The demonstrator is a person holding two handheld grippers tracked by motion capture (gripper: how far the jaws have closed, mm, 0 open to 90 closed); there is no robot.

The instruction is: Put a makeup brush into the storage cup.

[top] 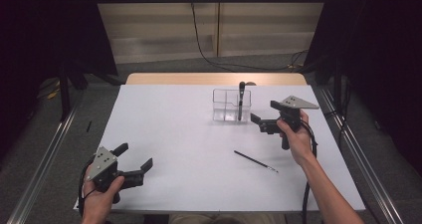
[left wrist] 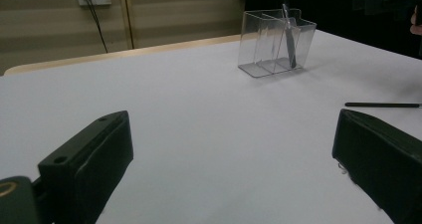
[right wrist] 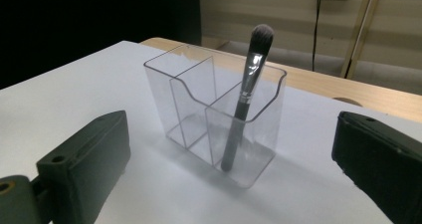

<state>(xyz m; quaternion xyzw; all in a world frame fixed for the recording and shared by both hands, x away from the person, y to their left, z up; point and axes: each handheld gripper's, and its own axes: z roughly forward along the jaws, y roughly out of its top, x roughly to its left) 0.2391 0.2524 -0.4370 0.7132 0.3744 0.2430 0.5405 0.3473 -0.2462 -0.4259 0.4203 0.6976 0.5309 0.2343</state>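
A clear plastic organizer (top: 226, 105) with dividers stands on the white table (top: 174, 134), right of centre toward the back. A dark-handled makeup brush (top: 241, 99) leans upright in its right compartment, bristles up. A thin black brush (top: 255, 161) lies flat on the table in front of it. My right gripper (top: 265, 111) hovers open just right of the organizer (right wrist: 214, 114), facing the makeup brush (right wrist: 246, 94), with nothing between its jaws. My left gripper (top: 134, 156) rests open near the front left corner, with nothing in it. From there the organizer (left wrist: 276, 42) and thin brush (left wrist: 380, 104) lie far ahead.
A bare wooden strip (top: 214, 78) runs along the table's far edge. Beyond it are a wall and a hanging black cable (top: 199, 40). Metal rails (top: 45, 154) flank the table on the floor. Open white surface spans the left and centre.
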